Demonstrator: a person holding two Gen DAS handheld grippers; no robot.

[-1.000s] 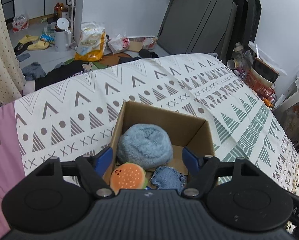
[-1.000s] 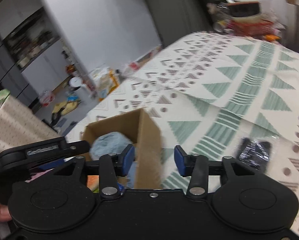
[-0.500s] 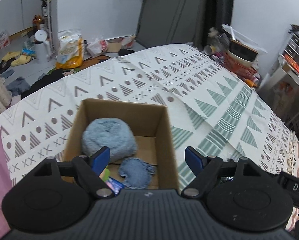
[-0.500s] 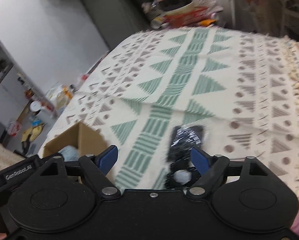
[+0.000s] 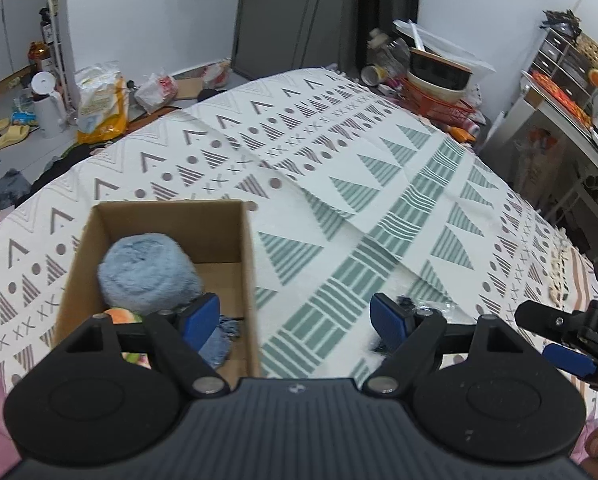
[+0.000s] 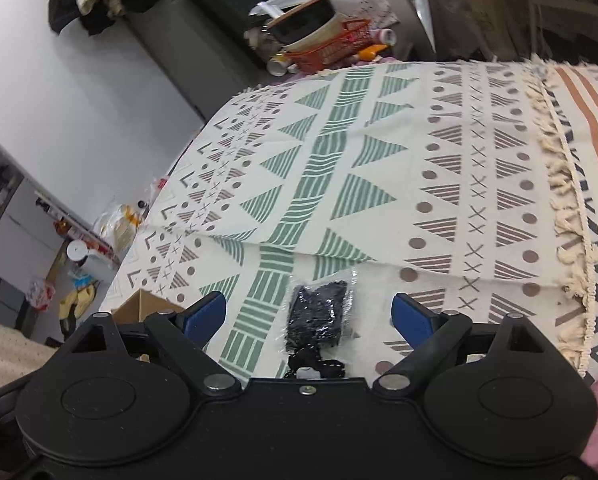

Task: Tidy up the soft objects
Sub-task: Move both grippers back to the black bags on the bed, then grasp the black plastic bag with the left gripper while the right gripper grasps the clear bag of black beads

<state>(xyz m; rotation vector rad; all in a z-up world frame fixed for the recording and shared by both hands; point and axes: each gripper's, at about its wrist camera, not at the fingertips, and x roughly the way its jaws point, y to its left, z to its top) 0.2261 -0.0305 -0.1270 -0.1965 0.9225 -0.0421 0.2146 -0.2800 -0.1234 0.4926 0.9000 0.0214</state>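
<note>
Both views have swung rightward across patterned blanket [image 5: 379,208] toward cluttered shelves [image 5: 571,64].

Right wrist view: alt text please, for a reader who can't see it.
Open right gripper hovers over a black item in a clear bag lying on a patterned blanket. A cardboard box corner shows at lower left.

L wrist cam looks down over box [image 5: 155,240], R wrist cam low over bagged item [image 6: 319,316], both share patterned blanket [image 5: 379,184].
</note>
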